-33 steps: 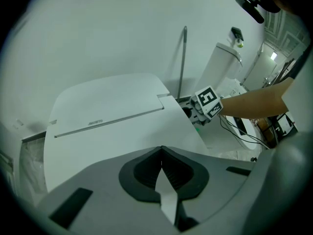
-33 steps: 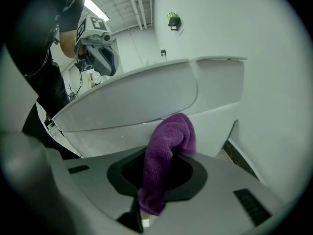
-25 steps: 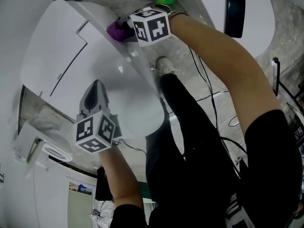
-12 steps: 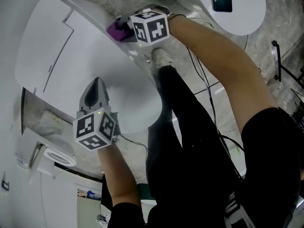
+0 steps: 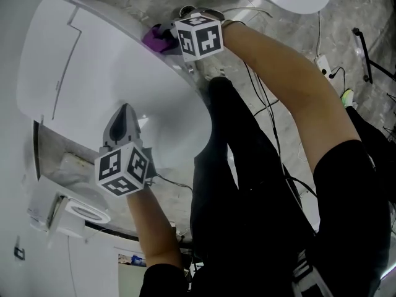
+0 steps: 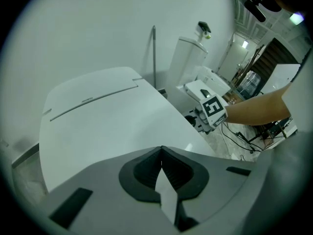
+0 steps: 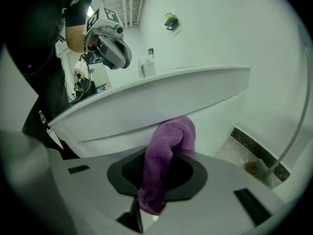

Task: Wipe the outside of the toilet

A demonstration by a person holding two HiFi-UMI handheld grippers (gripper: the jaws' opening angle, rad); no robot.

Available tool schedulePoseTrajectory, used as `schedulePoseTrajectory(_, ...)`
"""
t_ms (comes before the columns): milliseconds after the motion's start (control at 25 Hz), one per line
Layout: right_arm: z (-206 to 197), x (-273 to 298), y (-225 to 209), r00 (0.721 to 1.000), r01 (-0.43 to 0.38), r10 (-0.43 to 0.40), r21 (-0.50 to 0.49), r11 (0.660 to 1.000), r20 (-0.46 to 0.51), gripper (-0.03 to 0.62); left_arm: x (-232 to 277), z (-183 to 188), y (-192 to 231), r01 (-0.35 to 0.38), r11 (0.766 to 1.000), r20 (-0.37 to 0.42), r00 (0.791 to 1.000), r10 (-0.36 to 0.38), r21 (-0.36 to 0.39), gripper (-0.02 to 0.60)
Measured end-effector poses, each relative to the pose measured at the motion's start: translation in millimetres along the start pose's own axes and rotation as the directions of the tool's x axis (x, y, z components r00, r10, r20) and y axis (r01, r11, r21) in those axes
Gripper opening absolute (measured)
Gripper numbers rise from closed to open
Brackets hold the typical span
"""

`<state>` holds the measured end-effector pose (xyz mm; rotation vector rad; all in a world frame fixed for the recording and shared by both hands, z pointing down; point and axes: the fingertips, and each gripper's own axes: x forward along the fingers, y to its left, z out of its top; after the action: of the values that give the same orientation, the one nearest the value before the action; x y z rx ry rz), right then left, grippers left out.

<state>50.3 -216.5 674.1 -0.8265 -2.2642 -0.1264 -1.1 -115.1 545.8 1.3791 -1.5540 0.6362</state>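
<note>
Barely shifted, right hand-held gripper clamps purple cloth against toilet; left hand-held gripper closed, empty

I can't read any text, brand, number or sign from here. The only printed marks are black-and-white square patterns on two cubes, one cube over the toilet lid, the other cube at its far side.

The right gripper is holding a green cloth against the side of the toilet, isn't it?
Not green: the cloth is purple, as the right gripper view shows. The right gripper does hold it against the side of the toilet.
</note>
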Motion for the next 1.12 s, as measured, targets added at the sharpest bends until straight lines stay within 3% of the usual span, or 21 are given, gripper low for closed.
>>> schedulePoseTrajectory(360,-12,-9,58,0.999,0.04,-0.039,0.049,0.998,-0.024,0.08,-17,-30,-19,0.038,0.998,-0.007,0.999,-0.038,0.051,0.008)
schedulePoseTrajectory(600,-19,-7,87,0.994,0.106,-0.107,0.117,0.987,-0.001,0.08,-21,-58,-43,0.075,0.996,-0.022,0.997,-0.074,0.057,0.008)
schedulePoseTrajectory(880,-24,-13,113,0.989,0.141,-0.145,0.12,0.983,0.029,0.08,-20,-90,-74,0.105,0.992,-0.035,0.994,-0.103,0.066,0.008)
schedulePoseTrajectory(1120,-34,-15,153,0.989,0.144,-0.146,0.102,0.984,0.019,0.08,-37,-117,-97,0.08,0.995,-0.02,0.997,-0.079,0.061,0.008)
